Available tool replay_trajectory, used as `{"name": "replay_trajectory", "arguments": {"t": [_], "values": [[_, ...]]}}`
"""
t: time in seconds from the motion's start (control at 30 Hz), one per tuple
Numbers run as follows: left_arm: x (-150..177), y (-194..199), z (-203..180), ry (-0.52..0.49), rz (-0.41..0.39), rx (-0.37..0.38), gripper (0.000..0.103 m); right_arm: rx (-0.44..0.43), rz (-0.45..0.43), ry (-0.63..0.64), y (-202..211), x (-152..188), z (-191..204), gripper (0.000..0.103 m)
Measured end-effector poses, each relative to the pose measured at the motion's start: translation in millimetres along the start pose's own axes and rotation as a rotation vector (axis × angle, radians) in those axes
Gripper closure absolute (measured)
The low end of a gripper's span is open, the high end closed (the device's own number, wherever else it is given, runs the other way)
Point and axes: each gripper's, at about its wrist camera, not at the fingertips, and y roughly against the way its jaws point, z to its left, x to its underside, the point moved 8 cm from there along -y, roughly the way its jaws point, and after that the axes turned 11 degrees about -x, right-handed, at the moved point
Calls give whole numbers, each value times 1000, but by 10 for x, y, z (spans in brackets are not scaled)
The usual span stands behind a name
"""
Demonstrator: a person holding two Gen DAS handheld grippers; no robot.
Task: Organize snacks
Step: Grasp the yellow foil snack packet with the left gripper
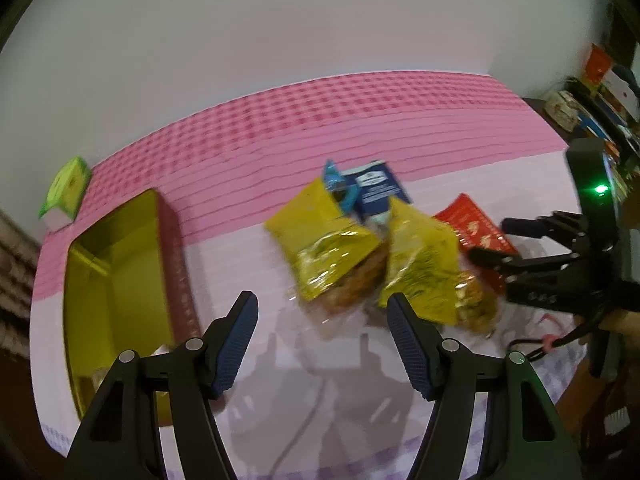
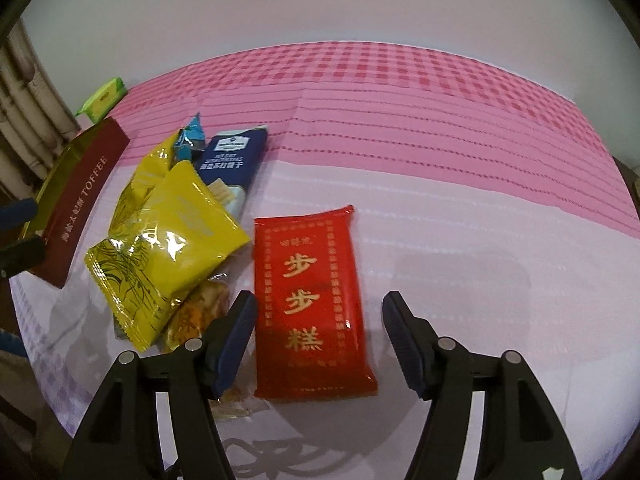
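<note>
A heap of snacks lies on the tablecloth: two yellow packs [image 1: 324, 248] [image 2: 172, 248], a dark blue cracker box [image 1: 376, 192] [image 2: 232, 160] and a small blue wrapper [image 2: 192, 134]. A red packet [image 2: 312, 300] [image 1: 472, 224] lies flat right of the heap. My right gripper [image 2: 320, 294] [image 1: 500, 240] stands open astride it, pads clear of its sides. An open dark red toffee box [image 1: 116, 280] [image 2: 84, 196] with a yellow inside sits left of the heap. My left gripper [image 1: 320, 296] [image 2: 18, 230] is open and holds nothing, just in front of the yellow packs.
A small green box [image 1: 66, 188] [image 2: 102, 98] stands at the table's back left corner. The pink checked tablecloth [image 2: 440, 120] runs to a white wall. Cluttered shelves [image 1: 580, 108] stand past the right edge, and ribbed pale pipes [image 2: 24, 92] past the left.
</note>
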Motion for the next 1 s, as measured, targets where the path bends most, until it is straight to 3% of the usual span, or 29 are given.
{"name": "replay_trajectory", "arguments": {"t": [0.17, 0.3, 0.4, 0.93, 1.0], "values": [[-84, -15, -254, -49, -12, 32, 35, 3, 7, 25, -48, -7, 20, 42], [-113, -74, -395, -67, -3, 43, 35, 18, 4, 41, -29, 6, -2, 54], [-112, -123, -478, -81, 4, 43, 35, 18, 3, 43, 0, 25, -38, 57], [-146, -305, -776, -140, 26, 50, 34, 48, -7, 11, 157, 236, -187, 58], [-156, -335, -804, -145, 31, 46, 26, 51, -8, 14, 161, 243, -182, 57]]}}
